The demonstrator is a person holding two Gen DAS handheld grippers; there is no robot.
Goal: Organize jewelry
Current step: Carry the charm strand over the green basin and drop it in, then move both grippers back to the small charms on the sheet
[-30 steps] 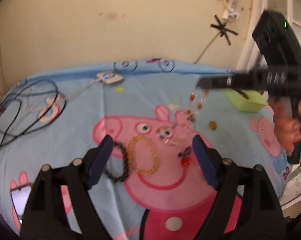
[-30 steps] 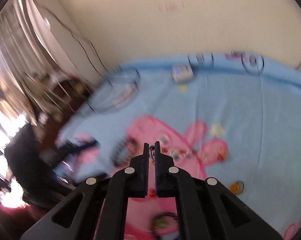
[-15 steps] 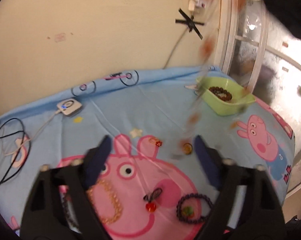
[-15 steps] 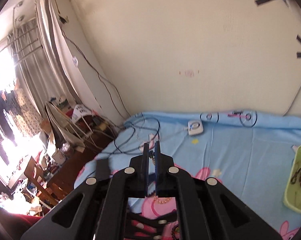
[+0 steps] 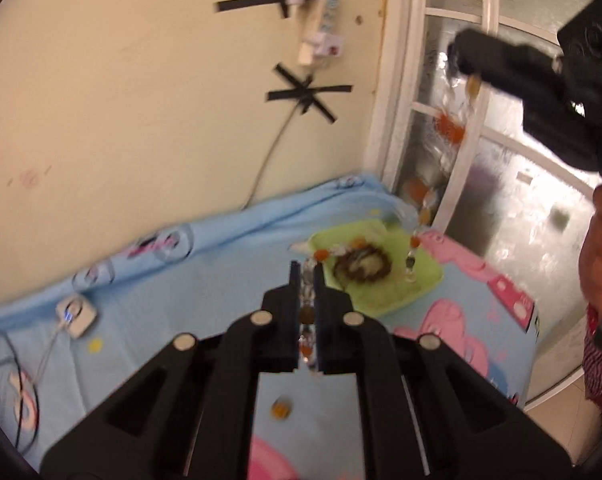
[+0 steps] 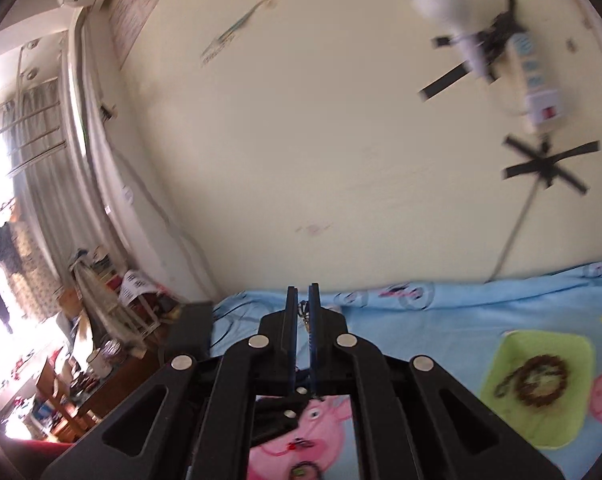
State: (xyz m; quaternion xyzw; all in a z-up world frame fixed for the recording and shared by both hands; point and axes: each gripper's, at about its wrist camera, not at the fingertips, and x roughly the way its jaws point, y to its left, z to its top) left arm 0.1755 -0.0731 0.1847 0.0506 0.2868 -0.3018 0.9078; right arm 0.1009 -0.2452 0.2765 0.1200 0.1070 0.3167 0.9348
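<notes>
A long necklace (image 5: 447, 128) of orange and clear beads hangs between both grippers, sagging over the green tray (image 5: 397, 296). My left gripper (image 5: 307, 276) is shut on its lower end, just left of the tray. My right gripper (image 6: 303, 300) is shut on its upper end, raised high; it shows at the upper right of the left wrist view (image 5: 513, 68). A brown bead bracelet (image 5: 361, 266) lies in the tray, also seen in the right wrist view (image 6: 541, 376).
The blue Peppa Pig cloth (image 5: 205, 280) covers the table against a cream wall. A small orange piece (image 5: 280, 409) lies on the cloth. A white device (image 5: 76, 316) with cable sits left. A window frame (image 5: 461, 152) stands behind the tray.
My left gripper has closed on the necklace's lower end and swung right toward the tray. My right gripper has lifted the necklace high above the table.
</notes>
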